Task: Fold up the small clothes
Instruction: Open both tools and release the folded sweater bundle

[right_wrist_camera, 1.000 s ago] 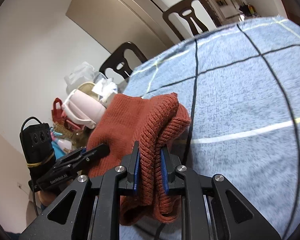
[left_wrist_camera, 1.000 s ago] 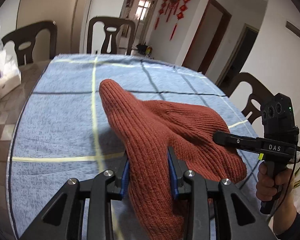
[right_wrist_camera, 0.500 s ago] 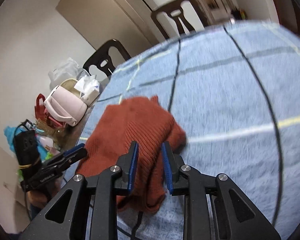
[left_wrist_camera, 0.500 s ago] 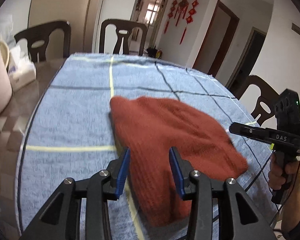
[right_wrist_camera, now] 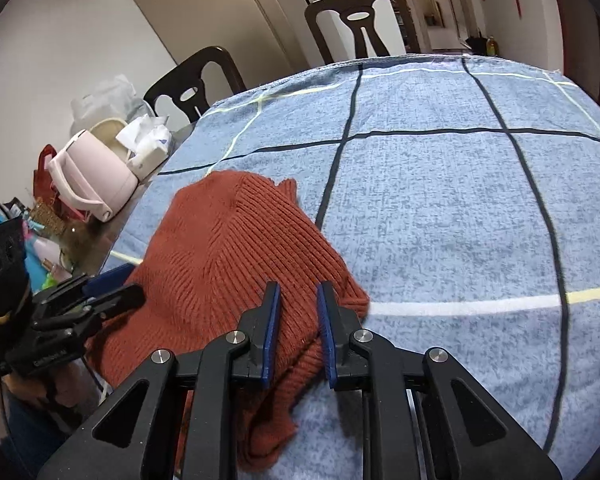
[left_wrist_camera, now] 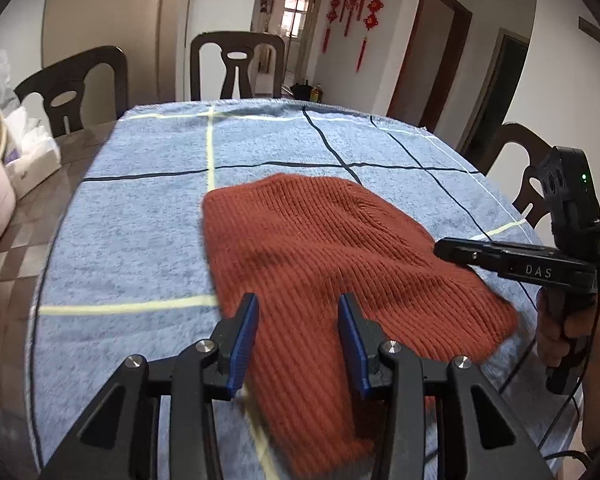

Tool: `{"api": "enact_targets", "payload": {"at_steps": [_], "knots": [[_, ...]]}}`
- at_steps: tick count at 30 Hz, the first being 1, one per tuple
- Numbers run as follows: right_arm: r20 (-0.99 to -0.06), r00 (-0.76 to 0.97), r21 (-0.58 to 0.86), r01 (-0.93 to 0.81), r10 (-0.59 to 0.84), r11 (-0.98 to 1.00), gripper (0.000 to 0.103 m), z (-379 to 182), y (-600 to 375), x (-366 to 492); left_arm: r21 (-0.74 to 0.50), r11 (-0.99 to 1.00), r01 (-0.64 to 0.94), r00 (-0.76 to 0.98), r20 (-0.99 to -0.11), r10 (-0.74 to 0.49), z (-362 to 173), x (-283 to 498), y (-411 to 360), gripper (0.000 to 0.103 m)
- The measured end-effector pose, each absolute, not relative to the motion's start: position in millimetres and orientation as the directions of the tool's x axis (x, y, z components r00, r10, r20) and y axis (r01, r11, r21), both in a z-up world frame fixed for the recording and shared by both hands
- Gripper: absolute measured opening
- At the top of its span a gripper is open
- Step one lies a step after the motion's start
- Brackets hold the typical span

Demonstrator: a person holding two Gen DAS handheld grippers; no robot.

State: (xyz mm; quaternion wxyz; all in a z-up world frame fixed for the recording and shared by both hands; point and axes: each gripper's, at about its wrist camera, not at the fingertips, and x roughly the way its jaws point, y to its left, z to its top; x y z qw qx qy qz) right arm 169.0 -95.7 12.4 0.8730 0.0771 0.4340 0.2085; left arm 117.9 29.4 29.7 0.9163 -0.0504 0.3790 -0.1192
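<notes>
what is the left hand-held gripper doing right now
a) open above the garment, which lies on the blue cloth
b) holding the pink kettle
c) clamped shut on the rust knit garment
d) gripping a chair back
a: the left hand-held gripper has its blue pads spread apart, and the rust knit garment lies flat on the blue cloth, ungripped.

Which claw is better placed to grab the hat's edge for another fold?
Probably right: the right claw, open, sits over the knit hat's corner; the left claw straddles its middle.
</notes>
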Motion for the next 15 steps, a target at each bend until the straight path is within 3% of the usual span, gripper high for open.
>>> {"api": "enact_targets", "payload": {"at_steps": [6, 11, 15], "knots": [[-0.682, 0.567, 0.234, -0.428, 0.461, 0.873, 0.018, 41, -82, 112, -0.182, 0.969, 0.169, 0.703, -0.667, -0.248, 35, 73, 25, 0.044], [-0.738, 0.542, 0.142, -0.459, 0.403, 0.877, 0.018, 19, -73, 93, -0.198, 0.972, 0.127, 0.698, -0.679, -0.229, 20, 68, 26, 0.045], [-0.733, 0.533, 0.183, -0.444, 0.423, 0.877, 0.018, 11, -80, 97, -0.21, 0.971, 0.118, 0.689, -0.687, -0.232, 13, 72, 30, 0.046]]}}
